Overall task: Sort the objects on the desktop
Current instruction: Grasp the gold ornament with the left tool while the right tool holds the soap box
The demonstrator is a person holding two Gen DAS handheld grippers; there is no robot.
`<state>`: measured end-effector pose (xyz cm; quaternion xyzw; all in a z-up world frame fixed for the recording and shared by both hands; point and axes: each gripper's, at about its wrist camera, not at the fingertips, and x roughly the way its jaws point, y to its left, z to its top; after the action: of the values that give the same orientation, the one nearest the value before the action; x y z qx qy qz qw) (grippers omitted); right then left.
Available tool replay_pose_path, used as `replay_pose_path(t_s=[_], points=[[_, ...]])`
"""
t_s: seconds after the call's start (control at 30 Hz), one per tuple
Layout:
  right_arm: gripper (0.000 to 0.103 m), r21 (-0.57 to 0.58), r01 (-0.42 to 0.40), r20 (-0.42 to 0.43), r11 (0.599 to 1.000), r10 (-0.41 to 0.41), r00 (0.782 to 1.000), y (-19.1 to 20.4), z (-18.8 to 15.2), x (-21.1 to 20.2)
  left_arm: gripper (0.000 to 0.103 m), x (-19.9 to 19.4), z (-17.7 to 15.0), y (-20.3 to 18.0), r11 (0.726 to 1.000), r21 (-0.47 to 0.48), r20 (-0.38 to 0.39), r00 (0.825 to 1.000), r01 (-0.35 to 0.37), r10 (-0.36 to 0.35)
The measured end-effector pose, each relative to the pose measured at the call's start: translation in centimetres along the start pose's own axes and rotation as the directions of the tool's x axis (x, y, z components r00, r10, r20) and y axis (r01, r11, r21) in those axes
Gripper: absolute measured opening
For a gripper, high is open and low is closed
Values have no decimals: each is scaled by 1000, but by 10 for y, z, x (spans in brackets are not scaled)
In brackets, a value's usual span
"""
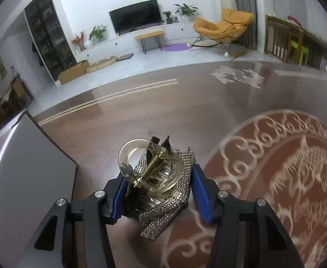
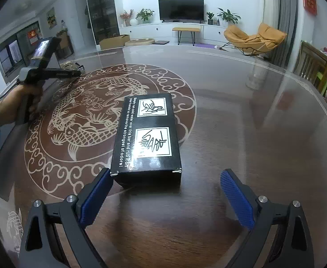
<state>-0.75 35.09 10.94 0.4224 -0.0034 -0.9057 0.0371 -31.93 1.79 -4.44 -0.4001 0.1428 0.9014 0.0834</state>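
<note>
While my left claw (image 1: 159, 189) sits closed around a rhinestone hair clip (image 1: 163, 178), its two blue pads pressing the clip's sides, the clip stands between my fingers just above the glossy brown table (image 1: 141, 116). The clip shows a clear round plastic handle, a brass-coloured spring across its middle, and sparkling bands trailing toward the near edge. To its left stands a grey board (image 1: 29, 167); to its right the table's round fish medallion (image 1: 286, 167) spreads out.

My right claw (image 2: 165, 198) stands wide open with nothing in it. A black box (image 2: 146, 138) with white printed pictures and a line of text lies flat on the table just beyond my fingertips, its near left corner right beside my left blue pad (image 2: 94, 197); whether they touch I cannot tell. My right pad is well clear of the box. The box overlaps the right rim of the fish medallion. Far to the left in this view, my left hand (image 2: 27, 98), in a blue sleeve, holds the other claw above the medallion's far left edge.
</note>
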Motion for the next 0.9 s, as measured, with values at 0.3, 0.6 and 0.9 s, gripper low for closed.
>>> replay_pose_path(t_s=[0.3, 0.6, 0.9], points=[[97, 12, -11, 23, 1000, 10, 1000, -6, 1, -5, 53, -95, -96, -43, 984, -162, -15, 997, 70, -73], [97, 16, -12, 37, 1000, 12, 999, -7, 2, -8, 91, -143, -158, -67, 978, -177, -55, 991, 112, -123], [97, 12, -3, 49, 1000, 3, 999, -6, 2, -10, 100, -125, -154, -73, 982, -139, -76, 987, 129, -140]])
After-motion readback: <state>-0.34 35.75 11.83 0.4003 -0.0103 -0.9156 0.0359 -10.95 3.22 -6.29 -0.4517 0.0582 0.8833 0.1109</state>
